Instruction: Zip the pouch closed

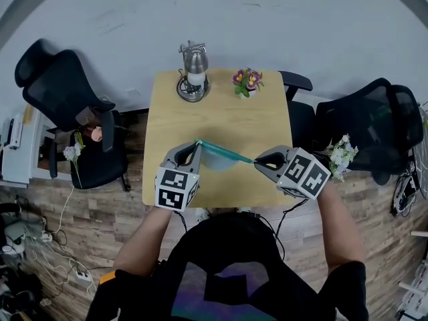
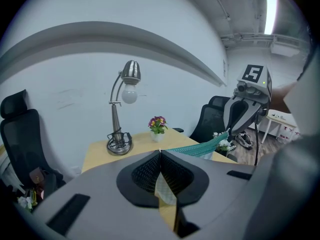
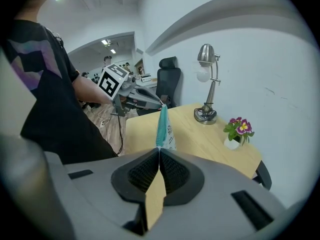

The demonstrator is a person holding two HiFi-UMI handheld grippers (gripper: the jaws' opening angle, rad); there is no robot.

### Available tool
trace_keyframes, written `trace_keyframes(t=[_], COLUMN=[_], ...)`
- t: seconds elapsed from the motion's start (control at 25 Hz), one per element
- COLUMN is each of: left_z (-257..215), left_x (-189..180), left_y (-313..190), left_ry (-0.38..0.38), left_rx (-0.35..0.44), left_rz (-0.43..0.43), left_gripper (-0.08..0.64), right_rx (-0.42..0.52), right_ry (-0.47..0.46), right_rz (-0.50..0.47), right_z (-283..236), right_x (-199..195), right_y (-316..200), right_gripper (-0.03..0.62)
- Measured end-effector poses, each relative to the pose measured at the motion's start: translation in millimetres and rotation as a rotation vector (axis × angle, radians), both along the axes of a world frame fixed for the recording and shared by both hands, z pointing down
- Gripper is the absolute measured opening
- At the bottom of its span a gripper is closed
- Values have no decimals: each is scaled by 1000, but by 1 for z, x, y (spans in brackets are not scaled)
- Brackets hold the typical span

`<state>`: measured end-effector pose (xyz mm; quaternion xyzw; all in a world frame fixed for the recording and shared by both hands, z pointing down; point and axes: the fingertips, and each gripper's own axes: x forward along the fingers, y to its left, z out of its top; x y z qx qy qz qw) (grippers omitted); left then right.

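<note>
The person stands at the near edge of the wooden desk with a tool in each hand, and the pouch is strung between the two in the air, above the near half of the desk and clear of its top. The left claw is closed tight, its two ribbed pads meeting in a thin line, and it pinches the left end of the pouch right at its tips; a scrap of pale, mesh-like material shows in the slit between the pads. The right claw is likewise pressed shut, its pads together on the right end of the pouch's teal zip band, which runs straight away from its tips toward the other tool. From above, the band stretches taut from the left tips, a little farther back, to the right tips, a little nearer, and the pale, see-through body of the pouch hangs below it. I cannot make out the slider, nor whether the zip is fully drawn. At the far edge of the desk a metal lamp stands on its round base, and just to the right of it sits a small white pot of purple and yellow flowers. A black office chair stands to the left of the desk, another black chair well off to the right.
</note>
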<state>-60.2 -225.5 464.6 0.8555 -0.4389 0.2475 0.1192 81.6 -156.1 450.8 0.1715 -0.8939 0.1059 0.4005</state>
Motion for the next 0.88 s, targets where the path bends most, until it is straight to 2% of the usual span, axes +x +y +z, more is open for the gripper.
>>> trace_keyframes(t=[0.32, 0.48, 0.64, 0.88], left_z=[10, 7, -1, -25], left_x=[-2, -2, 0, 0], left_y=[2, 7, 16, 23], left_ry=[-12, 3, 44, 93], left_rx=[-24, -35, -54, -15], left_rz=[-14, 3, 16, 11], left_gripper=[11, 18, 94, 114], right_rx=[43, 55, 89, 196], right_ry=[-18, -52, -86, -177], right_rz=[74, 101, 134, 277], right_z=[1, -7, -16, -41], right_x=[0, -4, -11, -24], right_y=[-12, -20, -26, -44], right_gripper=[39, 103, 115, 114])
